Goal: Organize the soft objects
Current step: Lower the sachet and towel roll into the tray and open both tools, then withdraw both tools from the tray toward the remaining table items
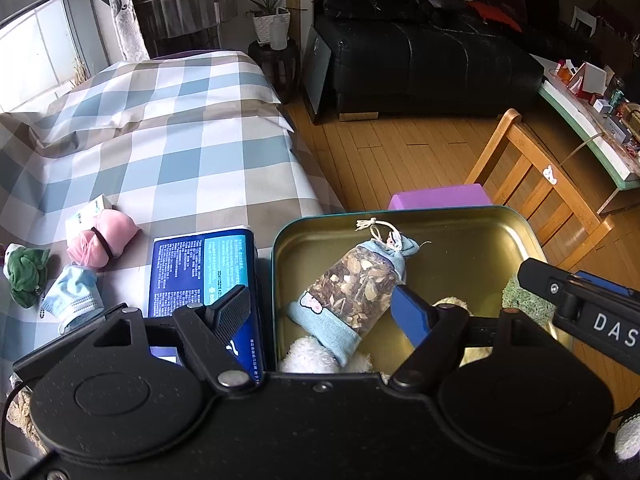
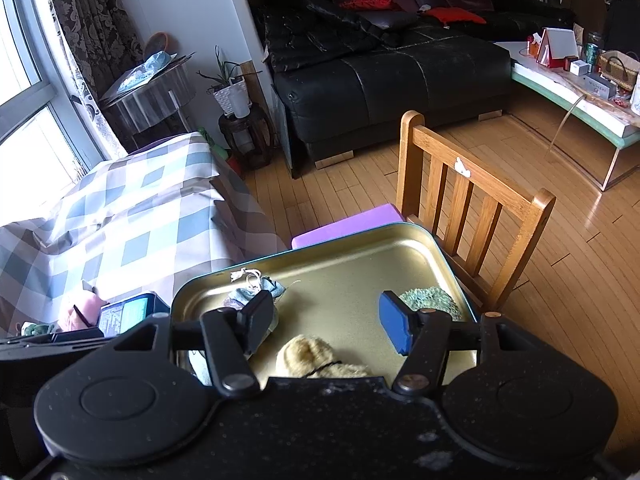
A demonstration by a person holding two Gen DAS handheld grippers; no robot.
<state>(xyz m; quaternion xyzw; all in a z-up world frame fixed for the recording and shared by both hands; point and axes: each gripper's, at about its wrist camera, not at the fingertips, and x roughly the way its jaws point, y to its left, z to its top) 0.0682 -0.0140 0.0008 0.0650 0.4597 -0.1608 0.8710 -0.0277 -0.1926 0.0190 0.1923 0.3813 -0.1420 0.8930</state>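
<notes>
A gold tin with a teal rim holds a blue cloth sachet of dried herbs, a yellow knitted piece, a green knitted piece and something white and fluffy. My left gripper stands open astride the tin's left wall, its blue finger beside the sachet. My right gripper is open just above the yellow piece, touching nothing. On the checked cloth lie a pink pouch, a green frog plush and a crumpled blue face mask.
A dark blue box lies against the tin's left side, with a small white box behind the pouch. A purple block and a wooden chair stand beyond the tin. A black sofa and a low table are further off.
</notes>
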